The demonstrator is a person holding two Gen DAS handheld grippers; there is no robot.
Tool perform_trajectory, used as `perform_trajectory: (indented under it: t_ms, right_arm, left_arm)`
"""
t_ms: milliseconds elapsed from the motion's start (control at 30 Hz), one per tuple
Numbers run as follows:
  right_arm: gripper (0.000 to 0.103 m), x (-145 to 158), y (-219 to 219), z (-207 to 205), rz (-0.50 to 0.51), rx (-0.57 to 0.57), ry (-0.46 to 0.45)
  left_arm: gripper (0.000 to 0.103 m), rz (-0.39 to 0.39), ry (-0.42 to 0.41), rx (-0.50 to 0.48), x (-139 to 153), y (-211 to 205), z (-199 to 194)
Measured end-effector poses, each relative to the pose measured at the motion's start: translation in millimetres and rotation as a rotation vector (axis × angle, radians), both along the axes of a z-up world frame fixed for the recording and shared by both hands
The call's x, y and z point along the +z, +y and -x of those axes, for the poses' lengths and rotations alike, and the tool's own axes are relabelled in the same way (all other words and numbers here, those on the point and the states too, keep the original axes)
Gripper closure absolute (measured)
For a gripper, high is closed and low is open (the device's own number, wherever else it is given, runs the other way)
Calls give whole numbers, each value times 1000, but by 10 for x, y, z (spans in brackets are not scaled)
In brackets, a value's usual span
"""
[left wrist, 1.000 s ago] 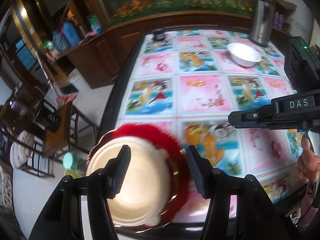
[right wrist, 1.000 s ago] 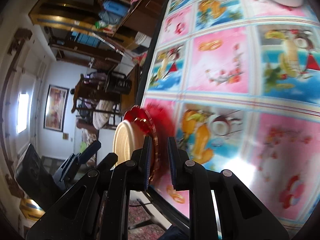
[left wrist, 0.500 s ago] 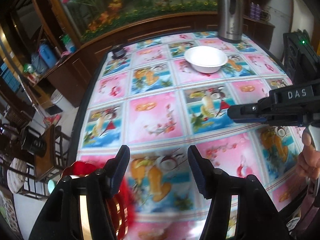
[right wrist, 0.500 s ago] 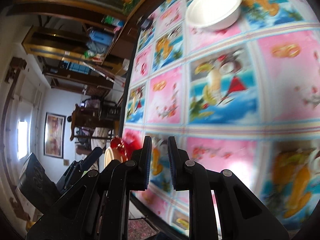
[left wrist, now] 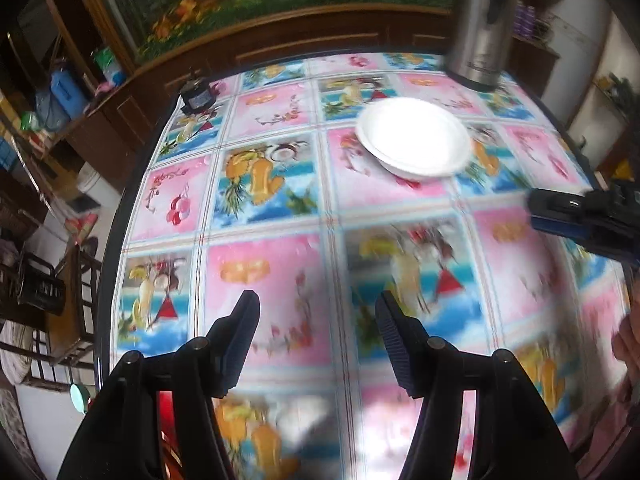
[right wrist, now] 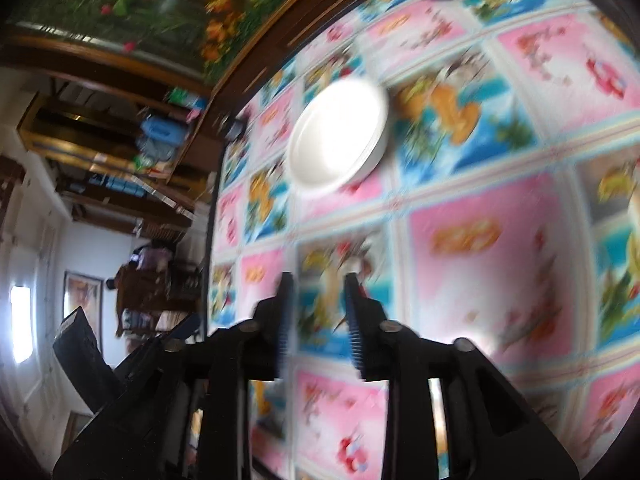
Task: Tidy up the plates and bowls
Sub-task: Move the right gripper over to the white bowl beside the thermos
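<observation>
A white bowl (left wrist: 414, 138) stands on the far half of the cartoon-print tablecloth (left wrist: 280, 208), ahead of both grippers, and shows as the same bowl (right wrist: 338, 136) in the right wrist view. My left gripper (left wrist: 316, 308) hovers over the cloth, open, with nothing between its fingers. Behind its left finger, at the bottom left, peeks a sliver of the red plate (left wrist: 164, 412), mostly hidden. My right gripper (right wrist: 318, 284) points at the bowl from well short of it; its jaws are opening and nothing is between them. It also reaches in as the right gripper (left wrist: 560, 216) at the picture's right edge.
A steel flask (left wrist: 478, 20) stands just behind the bowl. A small dark object (left wrist: 196, 96) sits at the table's far left corner. Wooden cabinets (left wrist: 280, 40) run behind the table, chairs (left wrist: 68, 308) stand to its left. A hand (left wrist: 628, 340) shows at the right.
Both grippers swept away from the red plate at the table's near left edge toward the white bowl. The right gripper came off the plate's rim and its jaws have widened.
</observation>
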State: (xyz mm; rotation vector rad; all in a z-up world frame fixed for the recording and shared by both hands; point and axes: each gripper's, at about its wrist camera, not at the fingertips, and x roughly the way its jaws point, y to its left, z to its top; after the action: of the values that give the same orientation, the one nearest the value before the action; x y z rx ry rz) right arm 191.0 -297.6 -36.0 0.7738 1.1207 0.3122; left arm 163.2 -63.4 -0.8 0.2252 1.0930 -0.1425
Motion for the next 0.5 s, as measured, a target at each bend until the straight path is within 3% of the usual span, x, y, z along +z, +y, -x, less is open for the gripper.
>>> perform_trajectory:
  t_ms: [267,500]
  right_arm:
    - [72,-64,-269,-576,60,-71,18]
    - [72,-226,-188,-874,122,-74,31]
  left_arm:
    - [43,70,40,126,-122,-24,-845]
    - [43,138,80,208,-334,-118,-1343]
